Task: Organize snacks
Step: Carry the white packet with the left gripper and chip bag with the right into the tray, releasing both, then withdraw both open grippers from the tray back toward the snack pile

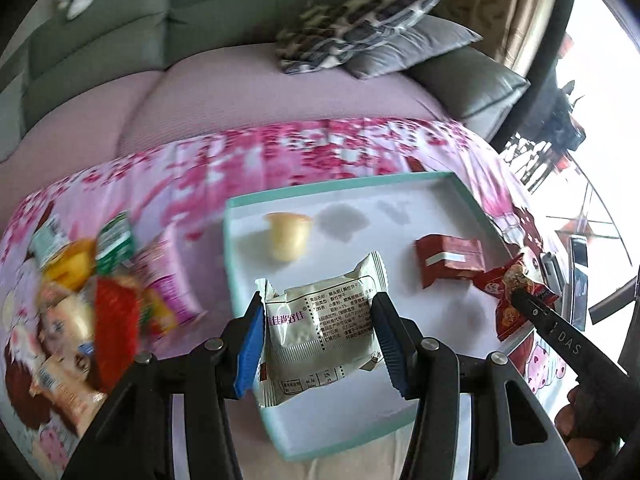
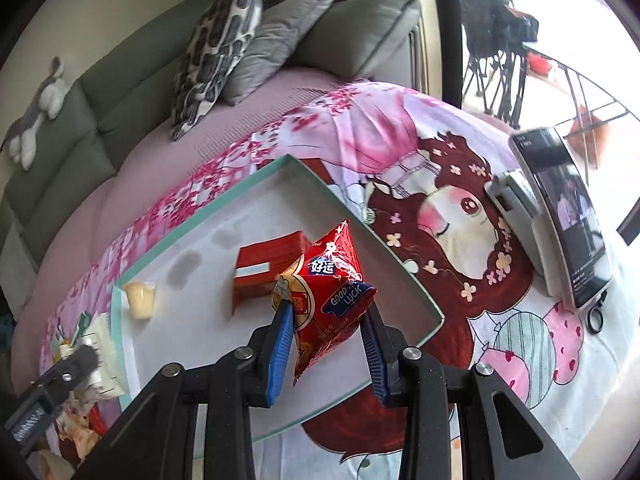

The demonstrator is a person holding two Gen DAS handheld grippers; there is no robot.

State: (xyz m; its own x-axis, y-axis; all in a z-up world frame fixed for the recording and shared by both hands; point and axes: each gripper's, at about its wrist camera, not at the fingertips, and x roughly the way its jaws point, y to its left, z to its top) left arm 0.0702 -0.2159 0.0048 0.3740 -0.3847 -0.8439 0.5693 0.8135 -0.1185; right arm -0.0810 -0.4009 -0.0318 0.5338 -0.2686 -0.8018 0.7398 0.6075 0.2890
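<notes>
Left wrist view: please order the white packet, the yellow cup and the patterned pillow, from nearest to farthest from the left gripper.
1. White packet, between the left gripper's pads.
2. Yellow cup, in the tray beyond.
3. Patterned pillow, on the sofa behind.

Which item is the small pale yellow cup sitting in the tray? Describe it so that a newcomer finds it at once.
Find the shallow white tray with a teal rim on the pink floral cloth. In its far left corner lies a small pale yellow plastic jelly cup, tipped on its side. It alone is a smooth cup; the red carton and the white wrapped cake are packets.
</notes>
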